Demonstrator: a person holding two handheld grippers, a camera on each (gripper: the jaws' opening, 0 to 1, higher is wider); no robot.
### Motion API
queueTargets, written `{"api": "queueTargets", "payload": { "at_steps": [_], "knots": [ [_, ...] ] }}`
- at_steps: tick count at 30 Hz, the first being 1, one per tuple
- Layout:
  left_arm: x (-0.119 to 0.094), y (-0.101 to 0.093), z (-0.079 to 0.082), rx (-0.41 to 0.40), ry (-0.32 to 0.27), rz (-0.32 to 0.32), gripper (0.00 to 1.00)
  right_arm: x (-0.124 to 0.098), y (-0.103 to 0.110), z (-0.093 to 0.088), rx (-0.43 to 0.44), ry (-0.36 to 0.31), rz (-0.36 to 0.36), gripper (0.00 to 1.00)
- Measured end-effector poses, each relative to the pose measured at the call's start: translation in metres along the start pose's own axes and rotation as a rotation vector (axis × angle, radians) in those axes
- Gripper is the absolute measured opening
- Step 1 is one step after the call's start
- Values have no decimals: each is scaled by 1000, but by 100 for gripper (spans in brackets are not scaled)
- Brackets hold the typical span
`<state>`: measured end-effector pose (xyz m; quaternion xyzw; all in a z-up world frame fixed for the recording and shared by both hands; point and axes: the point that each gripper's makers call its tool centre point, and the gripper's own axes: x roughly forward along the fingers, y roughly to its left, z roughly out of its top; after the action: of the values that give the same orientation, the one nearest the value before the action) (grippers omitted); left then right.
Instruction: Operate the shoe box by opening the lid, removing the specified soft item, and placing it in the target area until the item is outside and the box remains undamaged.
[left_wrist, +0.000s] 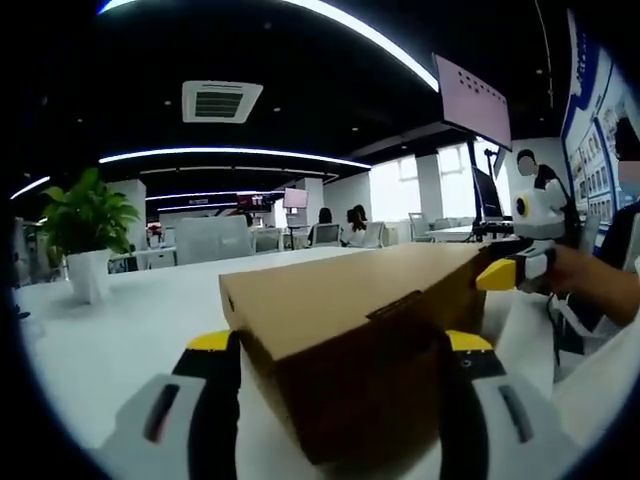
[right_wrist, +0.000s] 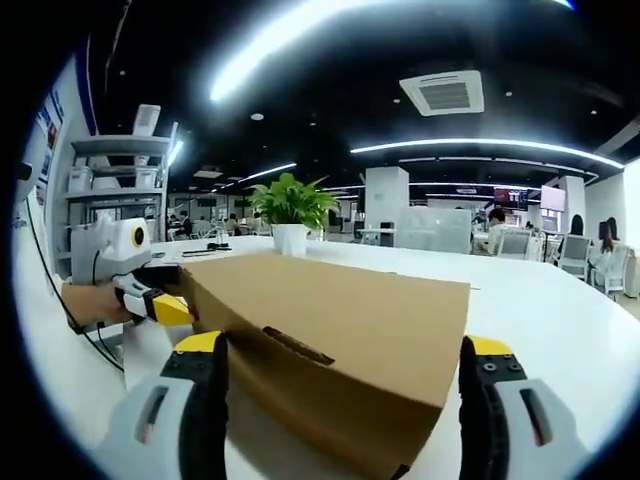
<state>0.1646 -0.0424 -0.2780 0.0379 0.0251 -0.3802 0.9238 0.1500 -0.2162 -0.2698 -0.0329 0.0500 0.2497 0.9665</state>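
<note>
Between both grippers' jaws, closed unmarked cardboard shoe box (left_wrist: 350, 340).

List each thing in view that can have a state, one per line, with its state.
shoe box: lid shut, flat on the white table, between both grippers' jaws.
left gripper: jaws open, one on each side of the box's near end.
right gripper: jaws open, one on each side of the box's other end.
potted plant: upright on the table beyond the box.
</note>
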Motion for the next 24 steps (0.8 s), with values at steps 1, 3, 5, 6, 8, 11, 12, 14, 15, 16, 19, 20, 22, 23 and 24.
{"api": "queueTargets", "payload": {
  "at_steps": [1,3,5,6,8,11,12,14,15,16,19,20,22,23,24],
  "knots": [
    [1,1,0,2,6,-4,82,0,-1,0,-2,3,-3,100],
    [0,0,1,-2,16,-10,82,0,-2,0,-1,2,-4,100],
    [0,-1,0,1,19,-12,82,-1,-2,-1,-3,-1,-3,99],
    [0,0,1,2,24,-15,81,-1,-3,-1,-3,-2,-2,99],
    [0,3,1,-3,39,-25,81,-1,-3,-1,-4,-13,-1,99],
    [2,3,1,-14,59,-32,81,1,-5,-2,16,-37,8,100],
    [2,2,0,-11,62,-29,81,1,-5,-1,16,-37,6,100],
    [1,2,0,-10,63,-27,81,0,-4,-1,15,-25,6,100],
    [1,2,0,-7,62,-28,81,0,-4,-1,14,-19,4,100],
    [0,2,0,-11,59,-29,80,-2,-4,-1,18,-15,2,99],
    [-4,4,3,-52,51,-39,77,-6,-6,-2,39,-5,3,96],
    [-5,4,3,-75,43,-45,76,-6,-7,-4,48,-1,6,95],
    [-7,5,3,-77,31,-52,75,-9,-7,-4,63,-3,5,93],
    [-8,6,3,-90,19,-58,74,-10,-7,-3,71,-8,4,92],
    [-8,6,3,-94,17,-58,73,-10,-7,-2,74,-13,4,93]
  ]
}}
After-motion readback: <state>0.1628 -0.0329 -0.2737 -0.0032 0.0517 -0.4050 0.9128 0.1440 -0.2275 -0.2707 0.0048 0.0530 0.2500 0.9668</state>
